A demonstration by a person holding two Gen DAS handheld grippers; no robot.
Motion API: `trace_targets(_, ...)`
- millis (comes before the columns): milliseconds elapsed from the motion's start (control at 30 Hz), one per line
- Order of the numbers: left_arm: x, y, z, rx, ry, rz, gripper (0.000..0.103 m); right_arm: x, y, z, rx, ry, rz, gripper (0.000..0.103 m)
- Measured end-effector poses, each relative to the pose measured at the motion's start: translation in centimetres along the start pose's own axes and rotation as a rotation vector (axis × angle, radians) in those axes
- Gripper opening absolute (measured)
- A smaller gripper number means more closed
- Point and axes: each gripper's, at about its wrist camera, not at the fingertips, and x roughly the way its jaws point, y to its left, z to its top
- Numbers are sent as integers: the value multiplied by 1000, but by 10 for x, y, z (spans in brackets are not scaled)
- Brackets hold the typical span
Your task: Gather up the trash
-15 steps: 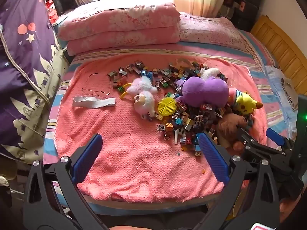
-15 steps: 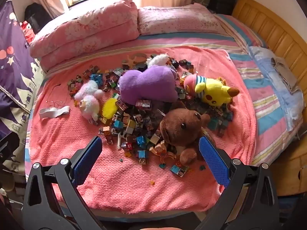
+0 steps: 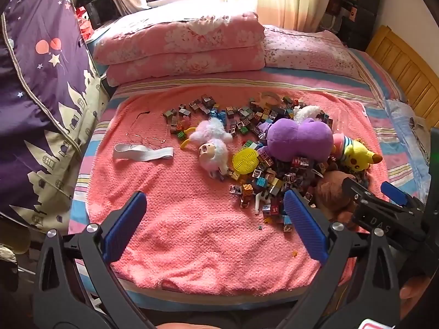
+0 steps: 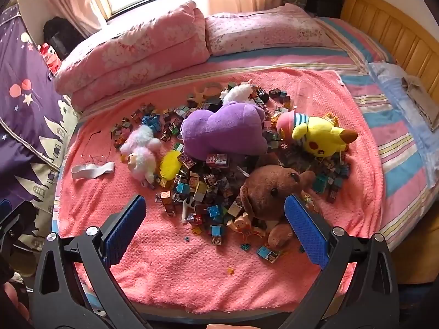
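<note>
A pile of small printed cubes (image 3: 263, 175) (image 4: 208, 186) lies scattered over a pink towel blanket (image 3: 192, 235) (image 4: 192, 268) on the bed. Among them lie a purple plush (image 3: 299, 137) (image 4: 225, 128), a yellow plush (image 4: 318, 134), a brown bear plush (image 4: 269, 192), a white sheep plush (image 3: 212, 148) and a yellow round brush (image 3: 245, 160). A tiny orange scrap (image 4: 230, 271) sits on the bare blanket. My left gripper (image 3: 214, 208) hangs open over the blanket's near part. My right gripper (image 4: 215, 211) is open before the bear and holds nothing.
A white band (image 3: 144, 152) and wire glasses (image 3: 148, 137) lie at the blanket's left. Folded pink quilts (image 3: 178, 49) and a pillow (image 4: 263, 27) fill the far end. A purple curtain (image 3: 35, 96) hangs at the left, a wooden bed frame (image 4: 392, 27) at the right.
Both views have shifted a little, so the bed sits slightly lower in frame. Nothing on the bed has moved and both grippers stay open.
</note>
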Motion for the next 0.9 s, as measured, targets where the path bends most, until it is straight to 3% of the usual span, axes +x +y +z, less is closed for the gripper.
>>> trace_targets(667, 14, 17, 4, -8, 25, 16, 96, 30, 25, -5, -38, 102, -12, 99)
trace_targets(900, 17, 22, 4, -20, 29, 13, 96, 30, 34, -1, -66, 94, -77, 99)
